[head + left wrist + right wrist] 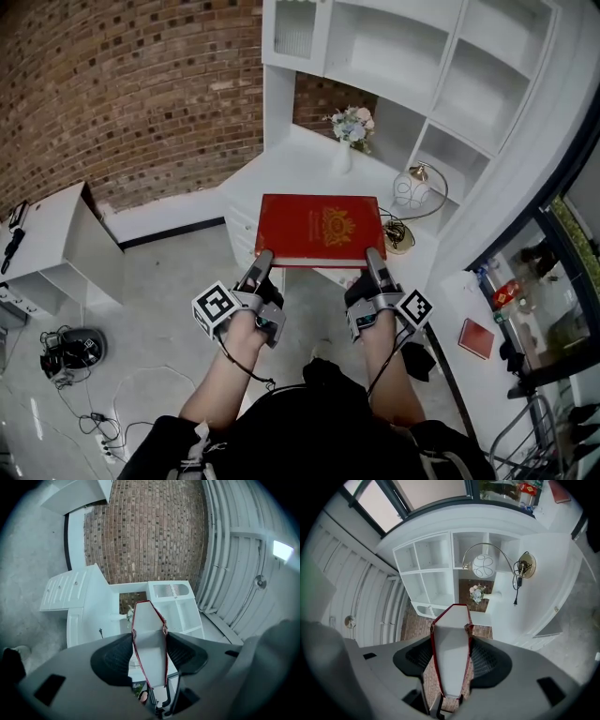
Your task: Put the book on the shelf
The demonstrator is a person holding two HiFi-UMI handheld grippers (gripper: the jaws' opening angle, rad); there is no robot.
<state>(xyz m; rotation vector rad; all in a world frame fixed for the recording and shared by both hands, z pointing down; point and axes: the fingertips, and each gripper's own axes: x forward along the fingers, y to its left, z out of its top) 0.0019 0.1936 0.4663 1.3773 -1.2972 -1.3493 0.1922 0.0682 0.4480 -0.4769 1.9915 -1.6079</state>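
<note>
A large red book (319, 229) with a gold emblem is held flat in the air over the white desk (281, 173). My left gripper (262, 260) is shut on its near left edge and my right gripper (374, 257) is shut on its near right edge. Along the left gripper's jaws, the book's white page edge (150, 641) sits clamped between the dark pads. The right gripper view shows the same page edge (451, 653) squeezed between its pads. The white shelf unit (427, 56) with open compartments rises behind the desk.
A vase of flowers (349, 131) and a gold lamp with a round globe (410, 192) stand on the desk. A white cabinet (52, 246) and a cluster of cables (70, 352) lie at the left. A small red book (476, 337) rests at the right.
</note>
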